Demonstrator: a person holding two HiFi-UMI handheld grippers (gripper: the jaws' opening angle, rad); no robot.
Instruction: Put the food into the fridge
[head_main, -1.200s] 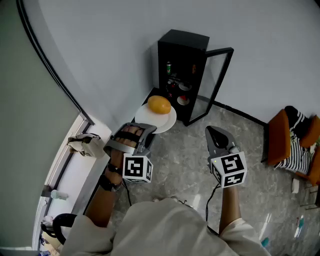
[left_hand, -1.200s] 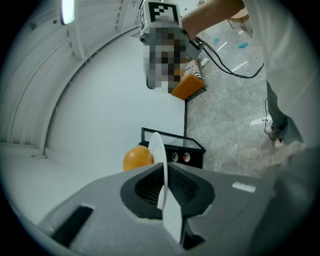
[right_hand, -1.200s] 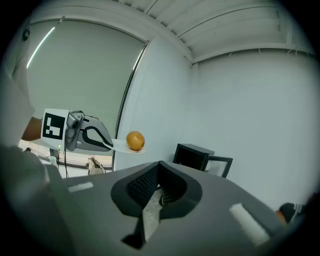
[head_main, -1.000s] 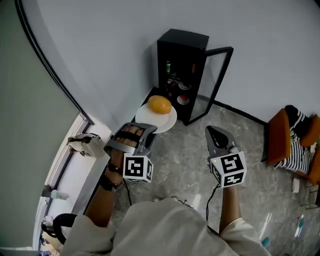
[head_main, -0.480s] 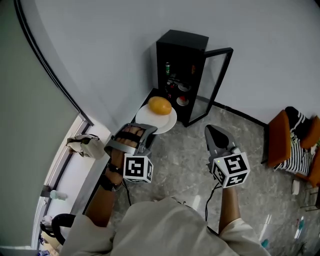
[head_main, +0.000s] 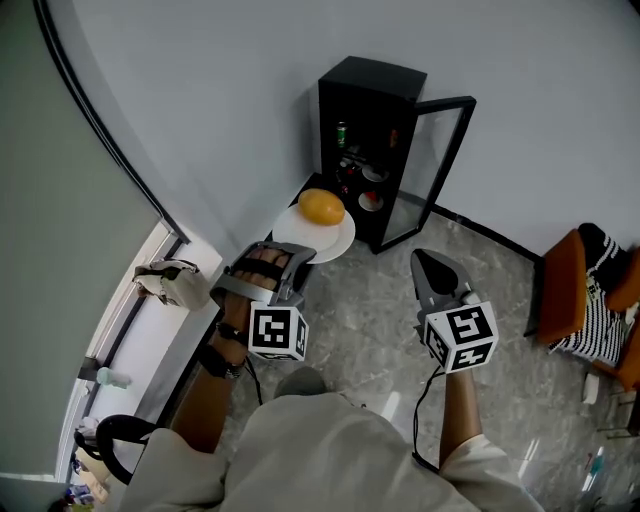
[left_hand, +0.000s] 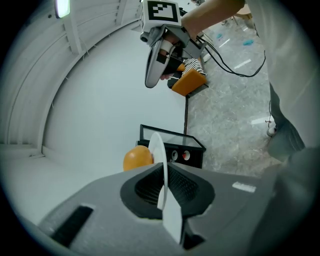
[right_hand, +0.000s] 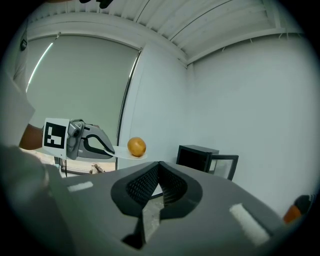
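Note:
A white plate (head_main: 335, 240) carrying an orange (head_main: 321, 207) juts forward from my left gripper (head_main: 293, 253), which is shut on the plate's near rim. In the left gripper view the plate (left_hand: 159, 160) stands edge-on between the jaws with the orange (left_hand: 136, 158) on its left side. The black fridge (head_main: 370, 80) stands ahead against the wall, with its glass door (head_main: 440, 160) swung open to the right. My right gripper (head_main: 425, 260) hovers over the floor to the right, shut and empty. Its own view shows the fridge (right_hand: 197, 157) ahead and the orange (right_hand: 136, 146) at left.
Fridge shelves hold a green can (head_main: 342, 133) and small dishes (head_main: 370, 200). An orange chair (head_main: 565, 285) with striped cloth sits at the right. A window ledge with a crumpled bundle (head_main: 170, 282) runs along the left. Grey stone floor lies between me and the fridge.
Both grippers have edged a little toward the fridge. The plate with the orange stays held level in the left one, and the right one stays shut.

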